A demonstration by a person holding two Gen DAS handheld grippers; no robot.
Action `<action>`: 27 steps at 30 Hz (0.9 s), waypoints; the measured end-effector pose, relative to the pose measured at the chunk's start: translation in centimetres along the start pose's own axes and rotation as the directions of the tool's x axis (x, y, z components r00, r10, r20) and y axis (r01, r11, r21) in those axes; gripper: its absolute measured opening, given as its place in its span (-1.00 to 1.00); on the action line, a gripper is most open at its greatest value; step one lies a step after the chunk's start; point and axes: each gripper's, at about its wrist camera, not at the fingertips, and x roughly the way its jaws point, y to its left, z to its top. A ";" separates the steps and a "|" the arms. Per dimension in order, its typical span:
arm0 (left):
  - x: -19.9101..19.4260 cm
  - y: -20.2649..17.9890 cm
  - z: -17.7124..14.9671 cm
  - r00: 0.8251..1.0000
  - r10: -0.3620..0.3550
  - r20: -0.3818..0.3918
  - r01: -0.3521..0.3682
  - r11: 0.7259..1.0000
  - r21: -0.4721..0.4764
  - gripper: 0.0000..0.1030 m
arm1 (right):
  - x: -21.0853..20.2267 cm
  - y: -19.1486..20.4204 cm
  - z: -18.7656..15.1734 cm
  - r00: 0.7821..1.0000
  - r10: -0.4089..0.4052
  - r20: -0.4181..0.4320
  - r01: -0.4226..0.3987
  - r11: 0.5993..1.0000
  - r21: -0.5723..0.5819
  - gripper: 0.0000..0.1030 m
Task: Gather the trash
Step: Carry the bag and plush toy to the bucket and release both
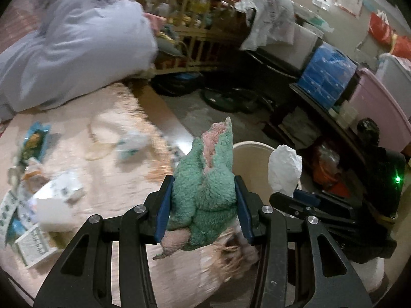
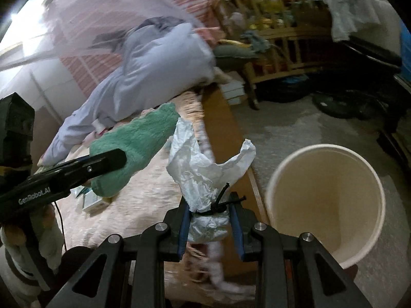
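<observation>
My left gripper (image 1: 203,187) is shut on a fluffy green and pink cloth (image 1: 205,179), held above the bed's edge; it also shows in the right wrist view (image 2: 133,143). My right gripper (image 2: 209,208) is shut on a crumpled white tissue wad (image 2: 203,169) tied with a black cord; the wad also shows in the left wrist view (image 1: 283,169). A cream round bin (image 2: 326,205) stands open on the floor, right of the right gripper; its rim shows behind the cloth in the left wrist view (image 1: 254,145).
Several wrappers and paper scraps (image 1: 46,195) lie on the pink bedspread (image 1: 115,179). A grey-blue duvet (image 1: 77,48) is heaped at the bed's far end. A wooden crib (image 1: 195,33), storage boxes (image 1: 328,77) and dark items crowd the floor beyond.
</observation>
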 end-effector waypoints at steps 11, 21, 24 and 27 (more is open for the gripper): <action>7.2 -5.3 1.0 0.990 -0.096 -0.107 0.093 0.995 -0.027 -0.16 | -0.4 -8.5 -0.2 0.992 -0.123 -0.021 0.125 0.984 0.127 -0.47; 11.4 -7.4 1.7 0.976 -0.166 -0.142 0.157 0.985 -0.077 -0.02 | 0.4 -13.0 -0.5 0.978 -0.207 -0.026 0.208 0.955 0.210 -0.30; 11.4 -7.0 1.9 0.971 -0.187 -0.146 0.174 0.980 -0.099 0.06 | 0.3 -13.5 -0.6 0.974 -0.228 -0.013 0.224 0.946 0.233 0.25; 10.6 -6.6 1.9 0.977 -0.159 -0.143 0.148 0.986 -0.081 0.06 | 0.4 -13.7 -0.8 0.976 -0.219 -0.016 0.217 0.945 0.244 0.26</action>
